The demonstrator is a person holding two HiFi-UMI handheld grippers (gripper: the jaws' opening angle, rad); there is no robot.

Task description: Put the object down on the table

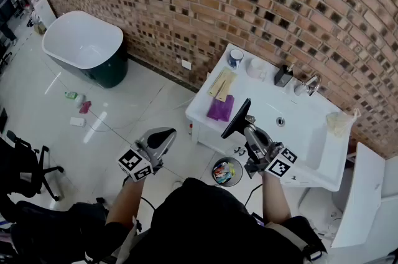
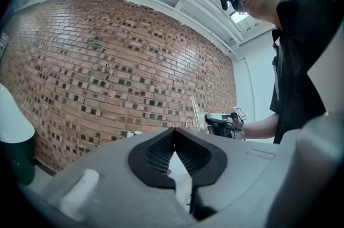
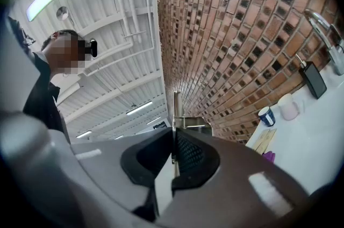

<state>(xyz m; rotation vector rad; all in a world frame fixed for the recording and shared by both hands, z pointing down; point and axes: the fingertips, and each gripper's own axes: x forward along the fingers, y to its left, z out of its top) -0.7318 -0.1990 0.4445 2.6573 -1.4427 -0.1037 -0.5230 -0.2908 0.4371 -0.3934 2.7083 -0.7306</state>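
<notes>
Thin black flat panel point(image 1: 236, 119), centre frame, is clamped edge-on by right gripper point(image 1: 249, 126); could get dropped short of white table point(image 1: 202, 108).

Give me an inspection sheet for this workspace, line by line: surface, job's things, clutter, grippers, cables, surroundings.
Surface: white sink counter with basin and faucet.
Job's things: flat dark panel, held in the air, not yet on the counter.
Clutter: purple cloth, beige packets, blue cup, white jar, black dispenser.
Grippers: right gripper fingers shut on the panel; left gripper shut, empty.
Cables: nothing seen for certain.
Surroundings: brick wall, white bathtub, waste bin, green bottle on the floor.
</notes>
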